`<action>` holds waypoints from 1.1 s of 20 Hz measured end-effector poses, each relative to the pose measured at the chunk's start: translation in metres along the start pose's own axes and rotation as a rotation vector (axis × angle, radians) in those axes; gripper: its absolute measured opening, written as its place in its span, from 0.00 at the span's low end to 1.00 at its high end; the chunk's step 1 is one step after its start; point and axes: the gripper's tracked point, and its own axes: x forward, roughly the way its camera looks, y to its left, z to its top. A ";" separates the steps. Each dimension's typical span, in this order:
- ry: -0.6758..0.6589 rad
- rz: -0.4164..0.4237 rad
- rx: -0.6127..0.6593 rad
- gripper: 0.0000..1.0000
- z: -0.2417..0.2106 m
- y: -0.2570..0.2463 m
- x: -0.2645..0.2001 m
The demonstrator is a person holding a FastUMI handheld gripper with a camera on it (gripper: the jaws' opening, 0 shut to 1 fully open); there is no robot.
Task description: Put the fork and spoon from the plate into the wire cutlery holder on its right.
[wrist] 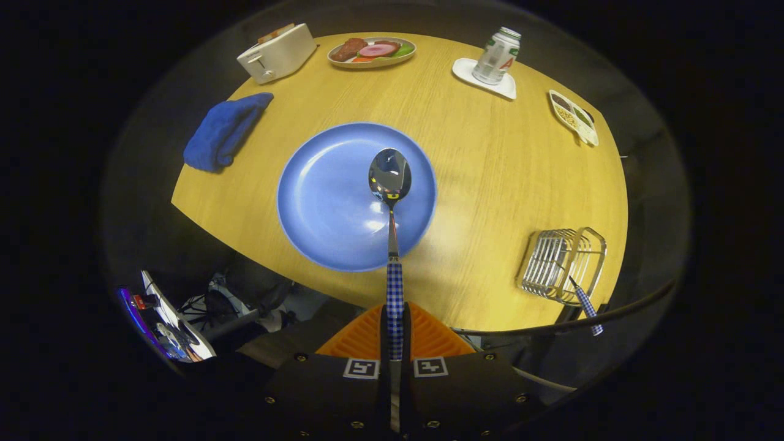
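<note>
Holding: spoon (390, 177) pinched by its checked handle between the fingers of the gripper (395, 331), both pressing on it.
Spoon axis: straight ahead along the fingers, bowl raised over the blue plate (318, 202).
Fork: seemingly already in the wire cutlery holder (560, 263), checked handle jutting out its near side.
Holder direction: ahead and right of the fingers, well apart from the plate.
Next, judged: swing right, tip the spoon in.
</note>
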 end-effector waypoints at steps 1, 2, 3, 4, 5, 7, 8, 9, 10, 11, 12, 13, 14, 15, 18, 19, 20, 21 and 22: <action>0.006 -0.005 0.002 0.06 -0.005 -0.006 -0.005; 0.010 -0.008 0.005 0.06 -0.010 -0.013 -0.010; 0.018 -0.012 0.011 0.06 -0.016 -0.020 -0.016; 0.022 -0.017 0.017 0.06 -0.021 -0.026 -0.019; 0.026 -0.025 0.021 0.06 -0.024 -0.035 -0.025; 0.039 -0.034 0.029 0.06 -0.033 -0.048 -0.035; 0.047 -0.045 0.029 0.06 -0.038 -0.057 -0.040; 0.063 -0.056 0.035 0.06 -0.044 -0.066 -0.046; 0.076 -0.061 0.039 0.06 -0.050 -0.072 -0.051; 0.093 -0.068 0.036 0.06 -0.056 -0.080 -0.058; 0.110 -0.077 0.038 0.06 -0.062 -0.087 -0.063; 0.125 -0.084 0.040 0.06 -0.066 -0.094 -0.068; 0.140 -0.092 0.039 0.06 -0.071 -0.101 -0.073; 0.157 -0.101 0.035 0.06 -0.074 -0.106 -0.078; 0.208 -0.116 0.015 0.06 -0.087 -0.119 -0.091; 0.226 -0.123 0.011 0.06 -0.090 -0.124 -0.097; 0.245 -0.131 0.011 0.06 -0.094 -0.130 -0.100; 0.261 -0.142 0.010 0.06 -0.095 -0.137 -0.104; 0.275 -0.151 0.007 0.06 -0.097 -0.145 -0.109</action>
